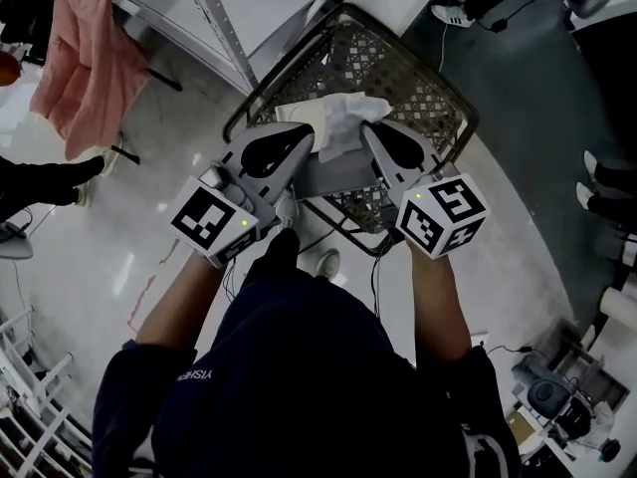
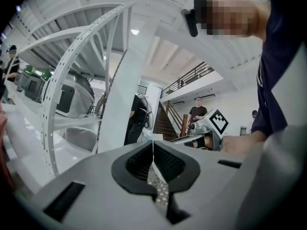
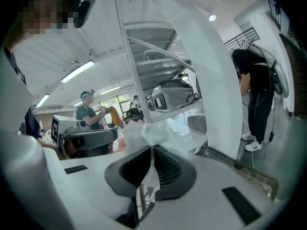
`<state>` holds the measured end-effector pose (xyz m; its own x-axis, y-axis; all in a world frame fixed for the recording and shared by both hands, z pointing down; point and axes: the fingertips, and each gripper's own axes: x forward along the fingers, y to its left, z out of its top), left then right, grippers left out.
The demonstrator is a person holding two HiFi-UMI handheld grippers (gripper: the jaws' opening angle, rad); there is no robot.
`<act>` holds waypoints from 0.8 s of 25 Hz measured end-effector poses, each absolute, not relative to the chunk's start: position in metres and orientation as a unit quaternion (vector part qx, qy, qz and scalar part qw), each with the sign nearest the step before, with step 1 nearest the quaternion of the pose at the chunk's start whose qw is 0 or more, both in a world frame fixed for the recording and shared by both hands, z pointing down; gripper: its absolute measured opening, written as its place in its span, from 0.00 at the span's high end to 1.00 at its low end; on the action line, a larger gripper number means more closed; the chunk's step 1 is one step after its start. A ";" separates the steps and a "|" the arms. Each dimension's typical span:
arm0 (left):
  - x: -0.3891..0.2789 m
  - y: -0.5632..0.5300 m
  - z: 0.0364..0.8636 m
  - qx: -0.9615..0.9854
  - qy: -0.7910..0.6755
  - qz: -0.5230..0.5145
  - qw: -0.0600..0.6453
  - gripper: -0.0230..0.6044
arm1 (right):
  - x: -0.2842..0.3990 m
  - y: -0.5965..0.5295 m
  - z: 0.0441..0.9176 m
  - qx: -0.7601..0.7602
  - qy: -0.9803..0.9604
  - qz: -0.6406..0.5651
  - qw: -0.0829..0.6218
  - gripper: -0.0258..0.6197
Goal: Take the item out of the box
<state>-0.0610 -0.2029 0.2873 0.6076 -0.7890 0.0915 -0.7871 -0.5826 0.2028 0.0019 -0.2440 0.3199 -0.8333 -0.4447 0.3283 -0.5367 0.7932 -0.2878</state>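
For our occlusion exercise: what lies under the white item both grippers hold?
A wire mesh basket sits below. The white item, left gripper and right gripper hide its near part.

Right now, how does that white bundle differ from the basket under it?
The white bundle is pale, soft and crumpled; the basket is dark, open wire mesh. The white bundle is pinched by the left gripper and the right gripper; neither holds the basket. Both are in front of the person.

White metal racks [image 1: 214, 13] suggest a workshop hall.
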 end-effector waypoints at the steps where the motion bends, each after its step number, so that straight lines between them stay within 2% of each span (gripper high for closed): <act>1: -0.062 -0.201 0.281 0.890 -0.444 -0.007 0.105 0.95 | 0.002 -0.241 0.311 0.262 -0.941 0.180 0.116 0.90; 12: -0.060 -0.185 0.241 0.890 -0.450 -0.022 0.067 0.95 | 0.005 -0.216 0.245 0.267 -0.954 0.126 0.059 0.90; 20: -0.058 -0.176 0.233 0.894 -0.444 -0.015 0.061 0.95 | 0.009 -0.204 0.223 0.269 -0.956 0.110 0.046 0.90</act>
